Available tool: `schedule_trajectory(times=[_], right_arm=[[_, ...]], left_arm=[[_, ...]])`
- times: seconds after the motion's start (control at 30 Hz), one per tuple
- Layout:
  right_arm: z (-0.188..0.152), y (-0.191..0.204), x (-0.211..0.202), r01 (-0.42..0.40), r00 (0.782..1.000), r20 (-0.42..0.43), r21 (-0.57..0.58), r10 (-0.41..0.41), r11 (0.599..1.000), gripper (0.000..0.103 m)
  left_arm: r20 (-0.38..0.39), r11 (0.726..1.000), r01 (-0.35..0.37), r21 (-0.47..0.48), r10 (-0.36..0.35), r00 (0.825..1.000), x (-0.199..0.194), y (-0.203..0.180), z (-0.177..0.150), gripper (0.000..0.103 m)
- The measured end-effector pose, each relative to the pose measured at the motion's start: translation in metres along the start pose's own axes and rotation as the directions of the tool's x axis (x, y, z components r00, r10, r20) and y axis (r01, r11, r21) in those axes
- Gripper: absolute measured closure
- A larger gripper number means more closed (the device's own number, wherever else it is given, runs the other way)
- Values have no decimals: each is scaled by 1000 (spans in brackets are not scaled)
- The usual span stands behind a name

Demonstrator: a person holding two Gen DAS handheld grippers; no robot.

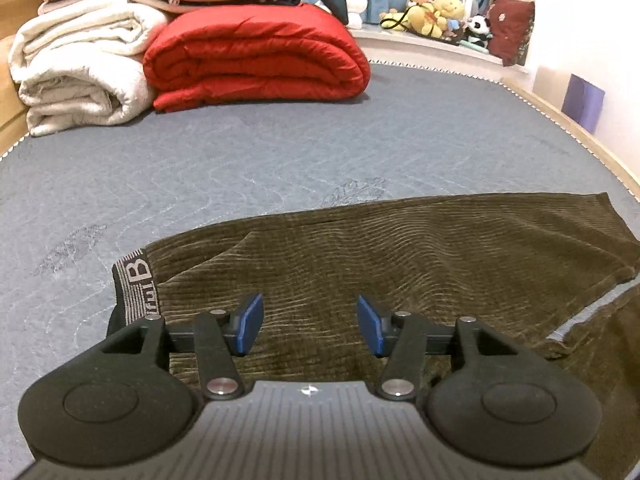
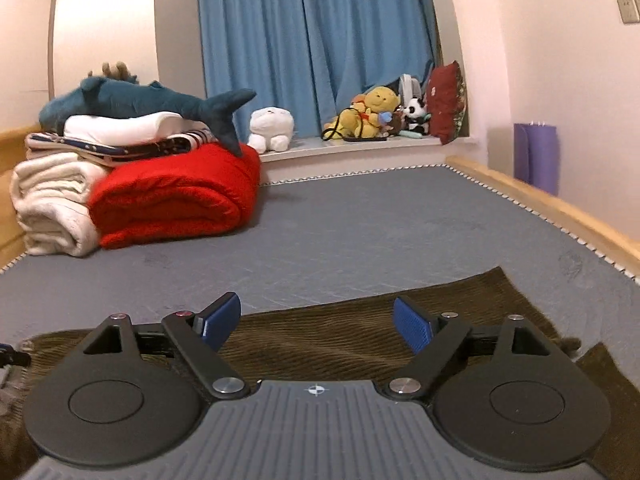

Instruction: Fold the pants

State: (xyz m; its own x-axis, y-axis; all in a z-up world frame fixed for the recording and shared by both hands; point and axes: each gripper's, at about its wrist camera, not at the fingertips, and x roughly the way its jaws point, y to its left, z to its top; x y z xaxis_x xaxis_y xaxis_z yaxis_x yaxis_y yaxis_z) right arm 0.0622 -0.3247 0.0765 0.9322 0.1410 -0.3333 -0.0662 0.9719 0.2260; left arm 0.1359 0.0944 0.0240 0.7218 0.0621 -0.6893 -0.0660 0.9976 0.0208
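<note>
Brown corduroy pants [image 1: 400,248] are lying flat across the near end of the grey bed [image 1: 240,152], waistband [image 1: 138,288] to the left. Left tongs [image 1: 310,322] and right tongs [image 2: 316,322] both hover just over the fabric, spread wide, gripping nothing. Red quilt [image 2: 176,196] sits further back.

The pants [image 1: 380,248] lie across the near mattress [image 1: 280,152]; folded quilts [image 1: 256,56] sit far left.

The corduroy pants [image 1: 400,248] ran under the left gripper's [image 1: 310,322] body and past the right edge. Their waistband lettering [image 1: 138,280] was only partly legible; the legs' ends lay outside both views.
</note>
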Motion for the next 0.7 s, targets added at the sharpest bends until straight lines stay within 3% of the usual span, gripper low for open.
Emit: schedule_trajectory(times=[0.17, 0.47, 0.63, 0.7], right_arm=[[-1, 0, 15, -33, 998, -51, 30, 34, 999, 18], [-1, 25, 21, -94, 994, -68, -42, 91, 995, 18], [-1, 38, 23, -106, 993, -65, -65, 101, 992, 18], [-1, 40, 23, -111, 992, -65, -63, 107, 992, 18]], left_arm=[[-7, 999, 32, -41, -32, 999, 9, 0, 6, 46], [1, 996, 69, -51, -69, 998, 11, 3, 11, 48], [10, 995, 82, -59, -81, 997, 9, 9, 11, 75], [14, 995, 83, -53, -83, 996, 7, 9, 10, 78]])
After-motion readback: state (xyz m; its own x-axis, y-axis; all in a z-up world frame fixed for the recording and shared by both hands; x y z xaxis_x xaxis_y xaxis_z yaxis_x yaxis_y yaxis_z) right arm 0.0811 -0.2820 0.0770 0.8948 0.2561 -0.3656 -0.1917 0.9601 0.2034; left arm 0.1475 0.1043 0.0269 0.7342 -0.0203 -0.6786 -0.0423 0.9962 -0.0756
